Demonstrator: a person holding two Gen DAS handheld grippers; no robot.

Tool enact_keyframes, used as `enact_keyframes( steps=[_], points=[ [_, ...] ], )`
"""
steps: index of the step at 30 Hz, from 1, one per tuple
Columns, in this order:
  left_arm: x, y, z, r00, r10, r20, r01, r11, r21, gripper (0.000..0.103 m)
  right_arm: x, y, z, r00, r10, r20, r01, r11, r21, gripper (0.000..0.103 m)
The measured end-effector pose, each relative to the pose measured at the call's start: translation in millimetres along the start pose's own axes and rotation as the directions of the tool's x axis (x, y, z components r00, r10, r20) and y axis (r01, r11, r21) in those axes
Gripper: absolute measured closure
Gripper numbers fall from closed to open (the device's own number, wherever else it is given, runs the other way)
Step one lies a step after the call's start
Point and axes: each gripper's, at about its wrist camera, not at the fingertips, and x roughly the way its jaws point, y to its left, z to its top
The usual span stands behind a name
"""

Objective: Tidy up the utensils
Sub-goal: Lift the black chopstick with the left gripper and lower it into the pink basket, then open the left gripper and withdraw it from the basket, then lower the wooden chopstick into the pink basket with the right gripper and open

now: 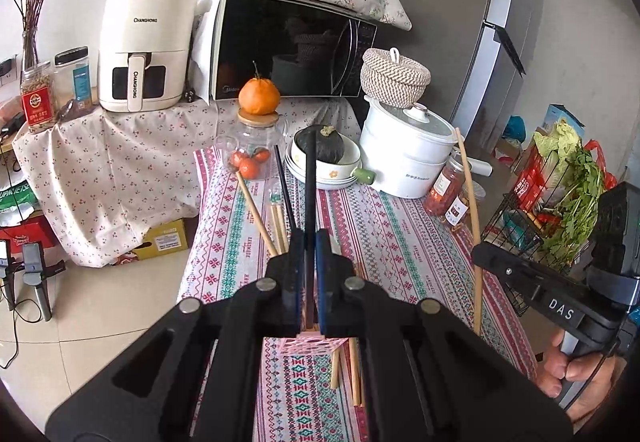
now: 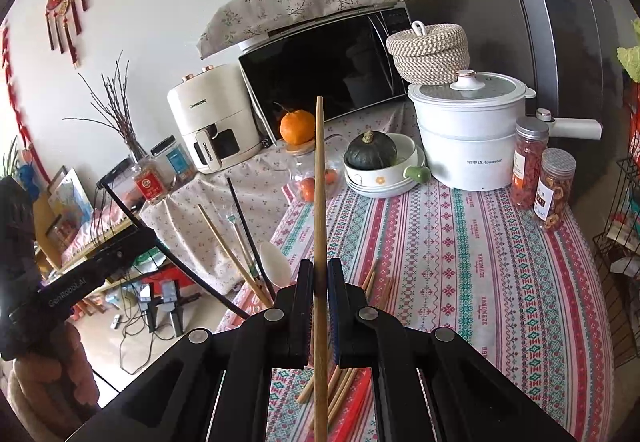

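My left gripper (image 1: 307, 238) is shut on a black chopstick (image 1: 310, 186) that points up and away over the table. Below it stands a pink lattice holder (image 1: 310, 345) with several chopsticks (image 1: 256, 208) leaning out of it. My right gripper (image 2: 318, 274) is shut on a wooden chopstick (image 2: 319, 178), held upright; this chopstick also shows in the left wrist view (image 1: 470, 210). In the right wrist view, loose wooden chopsticks (image 2: 340, 386) lie on the patterned tablecloth (image 2: 460, 274) under the gripper, and a white spoon (image 2: 275, 269) stands with the other chopsticks (image 2: 230, 242) to the left.
At the table's far end are a glass jar (image 1: 250, 152) with an orange (image 1: 259, 95) on top, stacked bowls with a dark squash (image 1: 324, 148), a white pot (image 1: 408, 158) and two snack jars (image 2: 542, 178). A wire rack (image 1: 536, 226) of vegetables stands right. A microwave (image 1: 292, 46) sits behind.
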Motion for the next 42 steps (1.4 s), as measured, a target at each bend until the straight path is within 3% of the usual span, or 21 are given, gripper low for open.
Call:
enact_keyframes(
  steps=[6,10,11,15,25,35,42],
  points=[
    [20,8,-7,0.998,0.004,-0.069,-0.008,0.999,-0.052,0.097,2,6,0,1.0,0.006,0.006,-0.006,1.0,-0.007,0.096],
    [22,8,-9,0.998,0.008,-0.063,-0.011,0.999,-0.05,0.095,4,8,-1,1.0,0.011,0.007,-0.011,1.0,-0.002,0.096],
    [21,8,-9,0.998,0.008,-0.061,-0.011,0.999,-0.046,0.092,4,8,0,1.0,0.013,0.008,-0.013,1.0,-0.001,0.096],
    [17,3,-9,0.998,0.017,-0.061,-0.018,1.0,-0.021,0.062,5,10,-1,1.0,0.014,0.01,-0.014,1.0,-0.001,0.096],
    [-11,8,-18,0.998,0.016,-0.067,-0.013,0.999,0.042,0.028,8,21,0,0.998,0.031,0.061,-0.031,1.0,-0.003,0.096],
    [-19,47,-43,0.987,0.069,-0.147,-0.065,0.997,0.033,0.024,19,36,5,0.991,0.074,0.107,-0.076,0.997,0.013,0.096],
    [-15,62,-56,0.974,0.083,-0.211,-0.08,0.997,0.022,0.022,43,55,12,0.984,0.036,0.172,-0.039,0.999,0.01,0.096]
  ],
)
